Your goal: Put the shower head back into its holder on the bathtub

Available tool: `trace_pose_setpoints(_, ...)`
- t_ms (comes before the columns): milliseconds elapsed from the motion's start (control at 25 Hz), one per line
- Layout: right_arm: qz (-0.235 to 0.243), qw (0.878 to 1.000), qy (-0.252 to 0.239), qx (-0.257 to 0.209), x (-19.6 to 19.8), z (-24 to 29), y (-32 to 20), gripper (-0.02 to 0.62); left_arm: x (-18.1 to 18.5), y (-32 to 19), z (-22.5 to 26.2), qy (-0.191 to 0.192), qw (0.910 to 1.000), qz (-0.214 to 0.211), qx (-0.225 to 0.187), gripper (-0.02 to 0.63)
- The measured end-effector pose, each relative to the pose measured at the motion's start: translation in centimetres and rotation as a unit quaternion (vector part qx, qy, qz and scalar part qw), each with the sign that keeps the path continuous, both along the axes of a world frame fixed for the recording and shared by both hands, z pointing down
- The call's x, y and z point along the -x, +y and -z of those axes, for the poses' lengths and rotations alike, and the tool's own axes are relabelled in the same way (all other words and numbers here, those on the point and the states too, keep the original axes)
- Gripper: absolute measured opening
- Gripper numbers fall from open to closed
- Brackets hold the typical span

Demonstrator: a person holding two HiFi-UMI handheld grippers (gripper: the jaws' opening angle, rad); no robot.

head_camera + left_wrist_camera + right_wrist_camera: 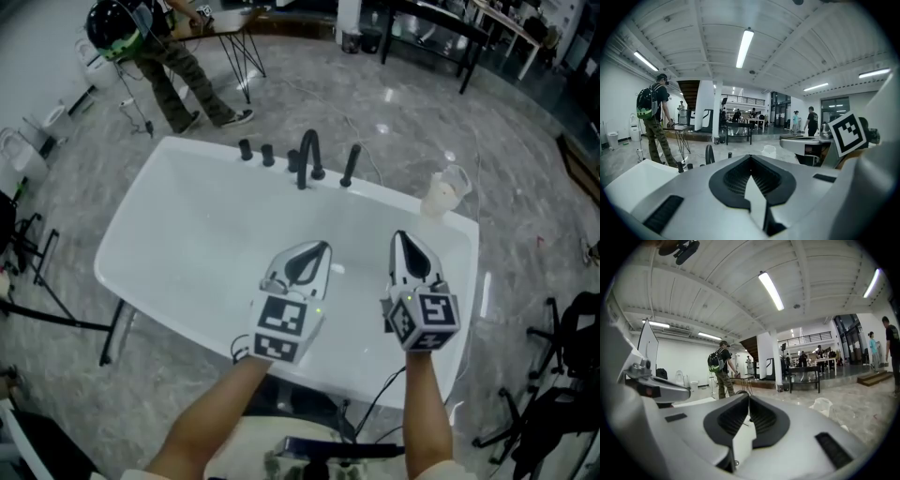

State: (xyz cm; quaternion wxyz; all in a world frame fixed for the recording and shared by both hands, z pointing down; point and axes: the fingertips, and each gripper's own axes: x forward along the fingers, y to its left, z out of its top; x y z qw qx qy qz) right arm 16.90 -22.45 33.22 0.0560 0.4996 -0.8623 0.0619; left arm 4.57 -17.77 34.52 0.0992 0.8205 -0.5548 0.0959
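Left gripper (314, 253) and right gripper (403, 240) hover over the near half of the white oval bathtub (141, 211), jaws closed on nothing, likely because the slim black shower head (350, 165) stands upright on the far rim beside the black arched spout (309, 155), apparently seated in its holder.

In the head view, the person (169, 70) at the upper left is cut off by the top edge. The dark fittings (309, 159) on the far rim of the bathtub (187, 244) are too small to tell what each is. The left gripper (323, 246) and right gripper (400, 234) hide part of its near rim
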Motion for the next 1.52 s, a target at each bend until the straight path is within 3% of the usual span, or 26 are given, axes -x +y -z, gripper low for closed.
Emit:
trace_pose_setpoints(200,-0.017,1.000,0.006,-0.001,-1.6,1.3,7.3,0.012,-2.4,4.9,1.7,0.004,0.9996,-0.027,-0.010,0.009)
trace_pose_setpoints(400,-0.029,1.000,-0.007,-0.010,-1.0,2.9,13.3,0.011,-2.5,9.4,3.2,0.004,0.9983,-0.051,-0.028,0.009)
trace_pose_setpoints(600,-0.042,0.999,-0.033,-0.008,2.0,3.8,19.3,0.011,-0.2,14.4,3.3,0.004,0.9967,-0.077,-0.026,0.009)
trace_pose_setpoints(880,-0.062,0.997,-0.030,-0.017,7.8,4.3,28.6,0.011,4.8,23.0,2.7,0.007,0.9946,-0.100,-0.024,0.009)
trace_pose_setpoints(1160,-0.072,0.997,-0.024,-0.019,8.4,6.7,30.4,0.011,4.7,24.5,3.4,0.017,0.9934,-0.113,-0.005,0.009)
trace_pose_setpoints(1520,-0.084,0.996,-0.019,-0.036,8.7,7.6,36.5,0.011,3.8,29.8,4.4,0.019,0.9898,-0.138,-0.027,0.009)
